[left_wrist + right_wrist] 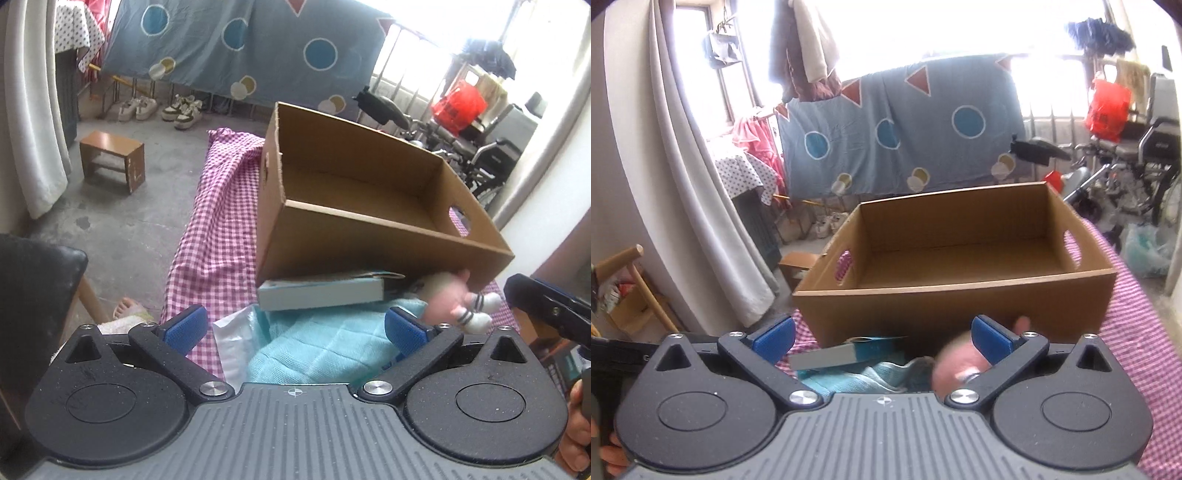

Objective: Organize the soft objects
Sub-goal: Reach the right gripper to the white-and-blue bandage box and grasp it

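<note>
An empty open cardboard box (369,206) stands on a pink checked cloth (218,229); it also shows in the right wrist view (953,254). In front of it lie a book (321,293), a folded light blue knit cloth (325,347) and a pink plush toy with striped socks (454,299). My left gripper (295,328) is open just above the blue cloth. My right gripper (882,338) is open over the blue cloth (857,376), its right finger beside the blurred pink toy (956,365). Neither holds anything.
A white plastic bag (232,343) lies beside the blue cloth. A small wooden stool (110,158) and shoes (162,107) are on the floor at left. A wheelchair (1137,162) stands at right. A hanging blue sheet (897,125) is behind the box.
</note>
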Demonstrator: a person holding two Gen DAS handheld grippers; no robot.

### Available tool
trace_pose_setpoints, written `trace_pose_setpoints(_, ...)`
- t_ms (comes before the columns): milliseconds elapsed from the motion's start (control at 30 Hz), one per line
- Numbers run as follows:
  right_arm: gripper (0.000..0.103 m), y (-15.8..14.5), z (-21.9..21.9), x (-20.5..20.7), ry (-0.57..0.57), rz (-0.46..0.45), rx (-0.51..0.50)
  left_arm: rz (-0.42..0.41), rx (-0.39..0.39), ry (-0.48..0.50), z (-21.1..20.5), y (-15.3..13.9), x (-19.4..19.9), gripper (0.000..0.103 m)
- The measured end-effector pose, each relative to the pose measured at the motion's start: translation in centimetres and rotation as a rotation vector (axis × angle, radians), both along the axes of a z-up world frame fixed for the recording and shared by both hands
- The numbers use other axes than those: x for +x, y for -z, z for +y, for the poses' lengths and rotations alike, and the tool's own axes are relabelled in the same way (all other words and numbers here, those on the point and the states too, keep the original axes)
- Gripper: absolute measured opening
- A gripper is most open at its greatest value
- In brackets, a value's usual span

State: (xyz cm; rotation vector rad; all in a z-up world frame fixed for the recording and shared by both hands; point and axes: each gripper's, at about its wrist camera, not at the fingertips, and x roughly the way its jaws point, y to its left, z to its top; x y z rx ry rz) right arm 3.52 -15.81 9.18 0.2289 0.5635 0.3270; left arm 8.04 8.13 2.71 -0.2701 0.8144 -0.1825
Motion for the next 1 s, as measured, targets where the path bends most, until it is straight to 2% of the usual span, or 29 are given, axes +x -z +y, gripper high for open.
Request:
trace_pose_setpoints(67,0.101,0.2,0.1,2.1,-0.040,0.061,0.074,0.038,-0.047,-0.020,1.2,0.5,1.6,0.101)
trace_pose_setpoints(133,0.095,0.6,0.3,4.3,-0.071,0.138,0.126,0.088,-0.127,-0.031,2.8,1.2,3.0,0.097)
trace_pose_setpoints(233,0.080,1.5,0.6,7.3,-0.099,0.268,0.181,0.128,-0.185,-0.034,4.1,2.1,4.6,0.093)
trace_pose_setpoints(267,0.075,1.8,0.6,8.4,-0.111,0.310,0.189,0.125,-0.183,-0.027,4.2,2.2,4.8,0.091)
trace_pose_setpoints(400,0.072,2.3,0.8,10.8,-0.126,0.420,0.200,0.111,-0.141,0.061,4.0,2.6,5.5,0.090)
trace_pose_setpoints(500,0.069,3.4,0.7,12.3,-0.109,0.520,0.213,0.137,-0.159,0.104,3.8,3.4,6.2,0.088)
trace_pose_setpoints(567,0.068,4.4,0.7,13.1,-0.102,0.584,0.228,0.151,-0.171,0.132,3.7,4.0,6.8,0.082)
trace_pose_setpoints(633,0.068,5.0,0.5,13.5,-0.100,0.639,0.240,0.159,-0.170,0.161,3.5,4.4,7.0,0.082)
trace_pose_setpoints(767,0.068,5.8,0.6,14.3,-0.106,0.701,0.241,0.173,-0.160,0.230,2.8,5.0,7.4,0.082)
trace_pose_setpoints(1000,0.066,7.2,2.1,15.9,-0.145,0.758,0.257,0.196,-0.136,0.285,1.6,5.8,8.1,0.081)
